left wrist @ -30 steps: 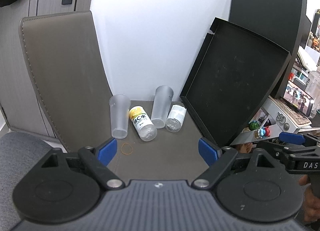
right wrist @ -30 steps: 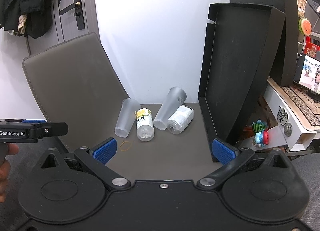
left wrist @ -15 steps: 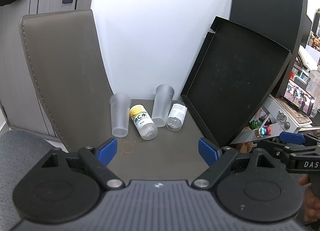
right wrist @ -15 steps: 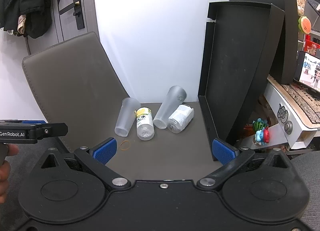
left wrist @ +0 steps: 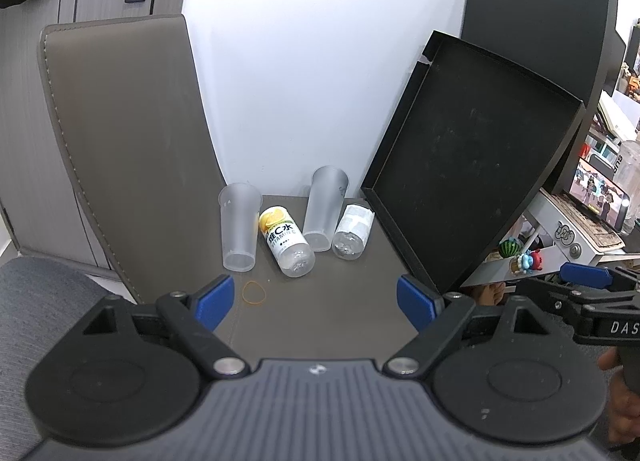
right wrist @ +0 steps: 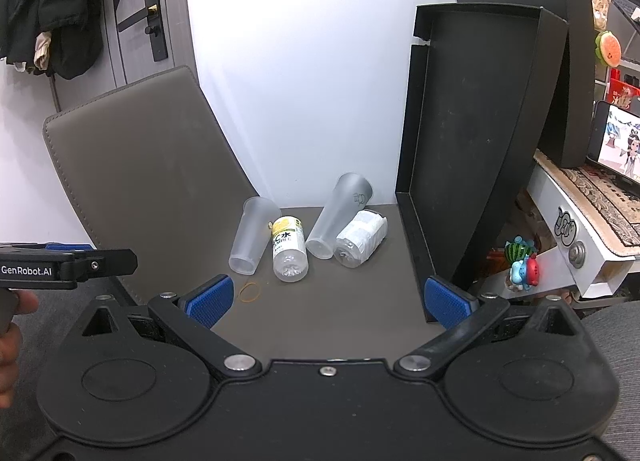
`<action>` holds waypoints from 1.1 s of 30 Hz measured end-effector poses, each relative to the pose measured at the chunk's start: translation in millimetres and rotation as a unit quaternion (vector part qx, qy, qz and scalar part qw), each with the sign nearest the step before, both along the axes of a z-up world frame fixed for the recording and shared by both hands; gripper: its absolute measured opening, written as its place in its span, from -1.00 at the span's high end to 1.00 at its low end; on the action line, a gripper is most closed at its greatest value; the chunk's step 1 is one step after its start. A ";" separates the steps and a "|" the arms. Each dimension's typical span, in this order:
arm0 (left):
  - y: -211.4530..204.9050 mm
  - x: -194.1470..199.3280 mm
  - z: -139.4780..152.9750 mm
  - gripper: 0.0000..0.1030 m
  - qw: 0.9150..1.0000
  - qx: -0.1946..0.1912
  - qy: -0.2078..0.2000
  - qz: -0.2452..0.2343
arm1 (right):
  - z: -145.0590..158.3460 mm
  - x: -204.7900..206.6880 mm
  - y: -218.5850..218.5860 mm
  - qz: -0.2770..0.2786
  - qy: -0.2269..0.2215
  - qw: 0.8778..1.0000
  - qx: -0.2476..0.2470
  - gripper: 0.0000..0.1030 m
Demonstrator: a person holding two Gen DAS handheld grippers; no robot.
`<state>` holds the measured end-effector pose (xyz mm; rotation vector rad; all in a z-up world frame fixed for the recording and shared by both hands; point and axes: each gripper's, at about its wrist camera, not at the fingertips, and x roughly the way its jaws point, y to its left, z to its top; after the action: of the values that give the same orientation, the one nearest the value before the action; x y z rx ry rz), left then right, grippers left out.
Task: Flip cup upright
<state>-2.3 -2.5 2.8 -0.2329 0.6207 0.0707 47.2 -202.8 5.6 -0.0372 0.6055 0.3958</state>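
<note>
Near the frame's centre, on the dark tabletop [left wrist: 328, 313], two frosted cups lie on their sides — left cup [left wrist: 239, 232] and right cup [left wrist: 325, 214] — long axes running away from the camera, between two bottles. Left gripper [left wrist: 316, 299] and right gripper [right wrist: 327, 301] both gape wide, holding nothing.
</note>
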 end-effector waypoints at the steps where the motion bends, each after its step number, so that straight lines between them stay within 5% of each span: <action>1: 0.1 0.2 0.0 -0.70 1.000 0.000 0.000 0.000 | 0.0 0.0 0.0 0.000 0.000 1.000 0.000 -1.00; 33: 27.0 44.2 -17.8 -0.70 0.999 -0.013 0.039 0.024 | -18.9 38.0 9.3 -0.005 0.030 0.999 0.008 -1.00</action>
<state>42.0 24.5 -15.0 -0.2703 0.6949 0.1180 85.1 -193.6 -13.3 -0.0063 0.6622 0.3943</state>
